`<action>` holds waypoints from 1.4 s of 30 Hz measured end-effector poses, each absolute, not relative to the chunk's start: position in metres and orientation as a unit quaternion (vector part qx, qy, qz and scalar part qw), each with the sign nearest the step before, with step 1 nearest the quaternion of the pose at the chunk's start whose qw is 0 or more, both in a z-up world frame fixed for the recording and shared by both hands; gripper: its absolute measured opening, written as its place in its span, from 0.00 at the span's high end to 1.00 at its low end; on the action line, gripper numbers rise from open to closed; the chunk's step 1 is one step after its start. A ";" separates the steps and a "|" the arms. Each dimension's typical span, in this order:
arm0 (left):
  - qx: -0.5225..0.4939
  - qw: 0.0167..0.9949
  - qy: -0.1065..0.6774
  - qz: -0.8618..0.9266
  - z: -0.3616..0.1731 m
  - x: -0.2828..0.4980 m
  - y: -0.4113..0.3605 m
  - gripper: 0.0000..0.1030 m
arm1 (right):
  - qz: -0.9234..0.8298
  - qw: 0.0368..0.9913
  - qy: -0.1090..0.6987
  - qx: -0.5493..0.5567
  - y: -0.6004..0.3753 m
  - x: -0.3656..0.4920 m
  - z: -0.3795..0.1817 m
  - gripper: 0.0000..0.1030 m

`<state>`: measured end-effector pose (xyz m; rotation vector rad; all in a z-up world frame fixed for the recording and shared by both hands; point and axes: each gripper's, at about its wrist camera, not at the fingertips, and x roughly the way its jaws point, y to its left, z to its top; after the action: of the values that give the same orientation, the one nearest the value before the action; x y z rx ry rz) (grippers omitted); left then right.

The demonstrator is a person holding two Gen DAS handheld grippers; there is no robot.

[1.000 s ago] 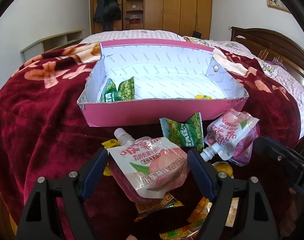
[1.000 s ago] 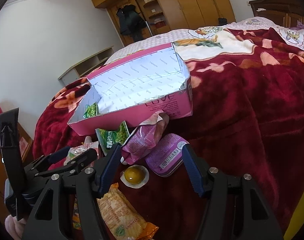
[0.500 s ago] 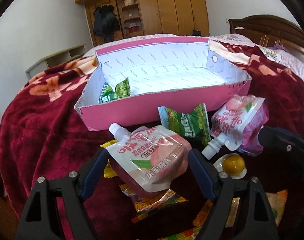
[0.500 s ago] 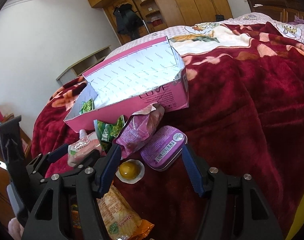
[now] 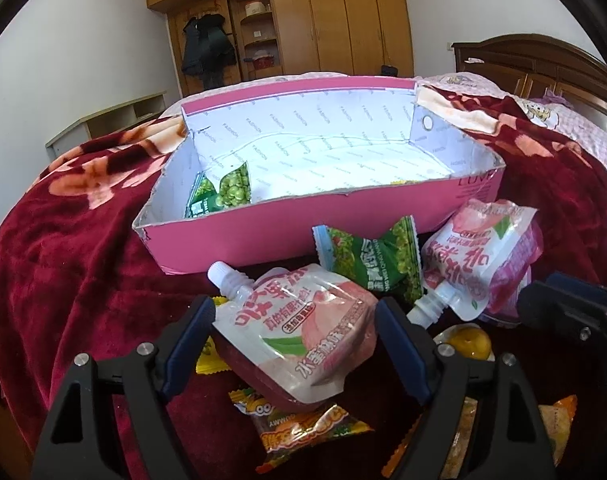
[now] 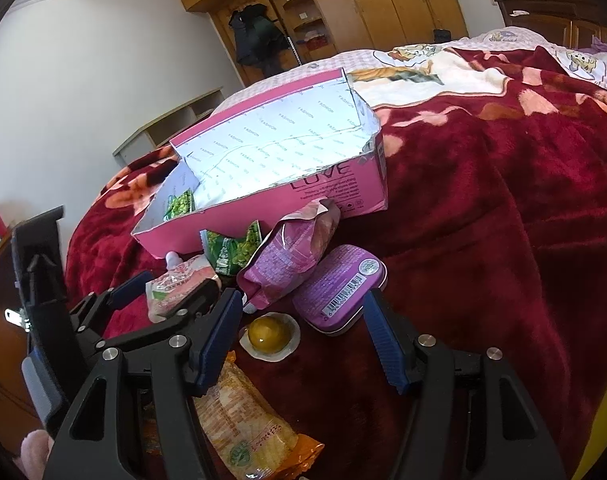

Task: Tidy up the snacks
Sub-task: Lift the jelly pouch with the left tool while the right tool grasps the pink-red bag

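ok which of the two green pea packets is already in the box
The pea packet standing in the pink box's left corner. The other pea packet lies outside on the blanket, against the box's front wall, between the two peach pouches.

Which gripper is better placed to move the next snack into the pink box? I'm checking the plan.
Left, probably. The left gripper already brackets the peach pouch, facing the pink box. The right gripper stands open over the jelly cup.

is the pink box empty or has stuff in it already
Not empty. The pink box already holds a green pea packet at its left end; most of its white floor is still bare.
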<state>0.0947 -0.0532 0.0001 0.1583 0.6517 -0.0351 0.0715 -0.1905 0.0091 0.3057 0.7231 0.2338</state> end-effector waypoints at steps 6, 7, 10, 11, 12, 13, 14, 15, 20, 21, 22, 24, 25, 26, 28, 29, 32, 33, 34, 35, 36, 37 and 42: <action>0.069 0.947 0.313 -0.027 0.002 0.091 -0.048 0.24 | 0.110 0.918 0.353 0.145 -0.187 0.070 0.010 0.37; 0.069 0.947 0.313 -0.030 0.003 0.090 -0.047 0.24 | 0.110 0.918 0.354 0.145 -0.186 0.071 0.009 0.37; 0.072 0.948 0.309 -0.033 0.003 0.087 -0.047 0.26 | 0.108 0.917 0.355 0.142 -0.183 0.071 0.009 0.37; 0.071 0.948 0.308 -0.034 0.004 0.086 -0.046 0.26 | 0.107 0.918 0.356 0.142 -0.182 0.071 0.009 0.37; 0.068 0.949 0.307 -0.036 0.004 0.085 -0.045 0.27 | 0.107 0.918 0.356 0.141 -0.182 0.071 0.009 0.37; 0.064 0.949 0.307 -0.039 0.005 0.084 -0.044 0.27 | 0.106 0.918 0.356 0.140 -0.182 0.071 0.009 0.37; 0.060 0.949 0.306 -0.042 0.006 0.082 -0.042 0.27 | 0.105 0.918 0.357 0.139 -0.181 0.071 0.010 0.37; 0.054 0.950 0.305 -0.045 0.008 0.081 -0.040 0.27 | 0.104 0.918 0.357 0.138 -0.180 0.072 0.010 0.37; 0.031 0.952 0.299 -0.054 0.014 0.073 -0.029 0.28 | 0.101 0.918 0.359 0.135 -0.177 0.073 0.009 0.37; 0.025 0.952 0.299 -0.055 0.015 0.072 -0.026 0.28 | 0.101 0.918 0.361 0.133 -0.176 0.074 0.009 0.37; 0.020 0.952 0.299 -0.056 0.016 0.070 -0.023 0.28 | 0.100 0.918 0.361 0.131 -0.175 0.075 0.009 0.37; 0.007 0.952 0.301 -0.058 0.016 0.069 -0.016 0.28 | 0.099 0.918 0.362 0.128 -0.173 0.077 0.010 0.37; 0.000 0.952 0.301 -0.059 0.017 0.068 -0.012 0.28 | 0.098 0.918 0.362 0.126 -0.172 0.078 0.011 0.37; -0.005 0.952 0.301 -0.061 0.016 0.068 -0.009 0.28 | 0.098 0.919 0.362 0.126 -0.171 0.078 0.011 0.37; -0.009 0.950 0.305 -0.062 0.014 0.069 -0.004 0.28 | 0.097 0.919 0.361 0.126 -0.170 0.082 0.012 0.37; -0.010 0.949 0.307 -0.063 0.012 0.069 -0.003 0.28 | 0.096 0.919 0.361 0.127 -0.170 0.084 0.012 0.37; -0.013 0.949 0.307 -0.066 0.008 0.070 0.000 0.28 | 0.092 0.918 0.363 0.130 -0.169 0.092 0.011 0.37; -0.013 0.950 0.304 -0.069 0.008 0.070 0.000 0.27 | 0.091 0.918 0.363 0.131 -0.168 0.093 0.011 0.37; -0.011 0.950 0.303 -0.071 0.007 0.070 -0.001 0.27 | 0.090 0.918 0.364 0.133 -0.168 0.095 0.010 0.37; -0.010 0.951 0.302 -0.073 0.007 0.070 -0.001 0.27 | 0.090 0.917 0.365 0.134 -0.167 0.097 0.010 0.37; -0.008 0.951 0.301 -0.075 0.006 0.071 -0.002 0.26 | 0.089 0.917 0.365 0.136 -0.167 0.099 0.010 0.37; -0.005 0.950 0.304 -0.077 0.004 0.071 -0.003 0.25 | 0.089 0.916 0.366 0.137 -0.166 0.100 0.009 0.37; 0.000 0.942 0.324 -0.083 -0.005 0.078 -0.006 0.23 | 0.090 0.916 0.364 0.142 -0.163 0.107 0.008 0.37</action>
<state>0.0780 -0.0061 -0.0047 -0.0007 0.6618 -0.1693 0.1069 -0.1634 0.0076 0.2925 0.7481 0.1849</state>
